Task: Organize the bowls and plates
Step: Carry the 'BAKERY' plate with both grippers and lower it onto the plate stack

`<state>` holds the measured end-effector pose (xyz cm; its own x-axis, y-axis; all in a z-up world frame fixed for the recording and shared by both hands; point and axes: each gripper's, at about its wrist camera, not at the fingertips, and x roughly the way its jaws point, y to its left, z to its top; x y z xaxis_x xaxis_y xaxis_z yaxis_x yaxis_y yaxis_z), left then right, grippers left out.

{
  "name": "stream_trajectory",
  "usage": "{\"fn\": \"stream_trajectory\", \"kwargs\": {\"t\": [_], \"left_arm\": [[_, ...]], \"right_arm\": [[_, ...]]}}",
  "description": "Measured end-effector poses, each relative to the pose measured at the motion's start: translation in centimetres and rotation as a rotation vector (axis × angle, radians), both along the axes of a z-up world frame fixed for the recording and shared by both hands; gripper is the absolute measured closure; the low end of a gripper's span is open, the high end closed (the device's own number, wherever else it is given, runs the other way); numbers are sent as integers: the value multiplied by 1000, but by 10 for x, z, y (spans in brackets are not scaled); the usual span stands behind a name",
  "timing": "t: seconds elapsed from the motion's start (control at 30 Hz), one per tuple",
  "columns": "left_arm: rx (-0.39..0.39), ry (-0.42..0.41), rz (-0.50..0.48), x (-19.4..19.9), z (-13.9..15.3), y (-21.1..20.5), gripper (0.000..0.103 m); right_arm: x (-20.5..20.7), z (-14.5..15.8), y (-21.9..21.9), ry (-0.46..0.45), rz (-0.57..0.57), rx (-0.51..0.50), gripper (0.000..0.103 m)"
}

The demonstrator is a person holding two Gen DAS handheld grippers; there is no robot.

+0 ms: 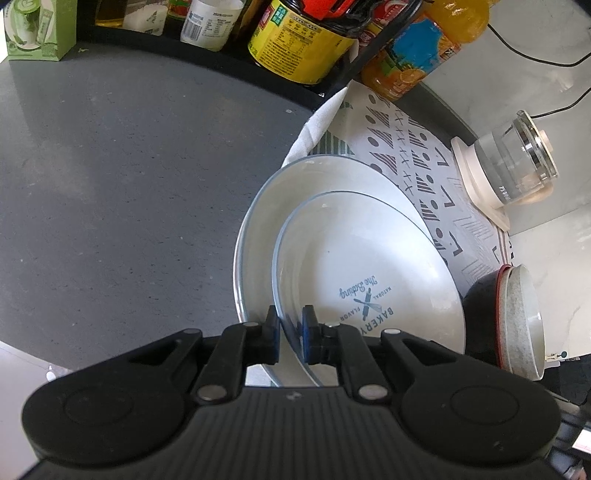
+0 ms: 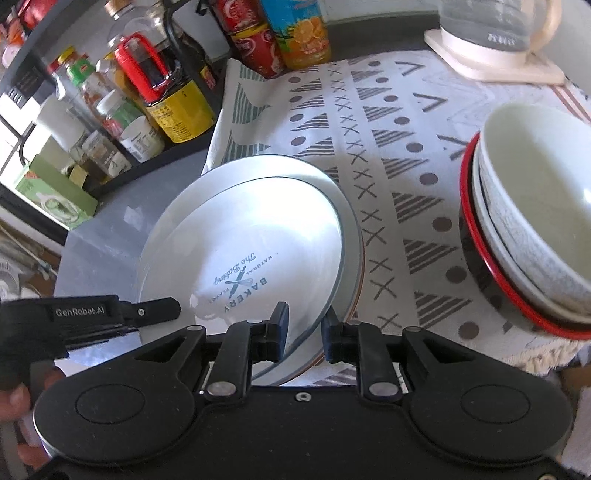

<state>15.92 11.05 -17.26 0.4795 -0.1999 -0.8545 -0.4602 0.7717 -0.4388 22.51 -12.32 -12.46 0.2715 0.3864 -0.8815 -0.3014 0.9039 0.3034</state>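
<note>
A white plate printed "BAKERY" lies on a larger white plate, half on the patterned cloth. My left gripper has its jaws narrowly apart on either side of the top plate's near rim; contact is not certain. In the right wrist view the same plate sits on the larger plate. My right gripper is open, its jaws on either side of the plates' near rim. The left gripper shows at the plates' left edge. Stacked bowls stand on the right, also visible in the left wrist view.
A black rack with bottles and jars runs along the back left. A green box stands on the grey counter. A glass kettle on a cream base stands behind the cloth. An orange drink bottle stands by the rack.
</note>
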Motion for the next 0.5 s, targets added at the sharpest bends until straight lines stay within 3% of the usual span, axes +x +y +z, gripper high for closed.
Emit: {"fn": "stream_trajectory", "kwargs": {"t": [0.1, 0.2, 0.4, 0.5], "left_arm": [[6, -2, -2, 0, 1, -1, 94], [16, -7, 2, -1, 3, -1, 95], [12, -16, 14, -4, 3, 3, 96], [13, -17, 20, -5, 3, 4, 96]], "right_arm": [[-1, 0, -3, 22, -27, 16, 82], [2, -3, -13, 99, -104, 86, 80], [-1, -5, -14, 111, -130, 103, 80], [2, -8, -21, 161, -185, 146, 80]]}}
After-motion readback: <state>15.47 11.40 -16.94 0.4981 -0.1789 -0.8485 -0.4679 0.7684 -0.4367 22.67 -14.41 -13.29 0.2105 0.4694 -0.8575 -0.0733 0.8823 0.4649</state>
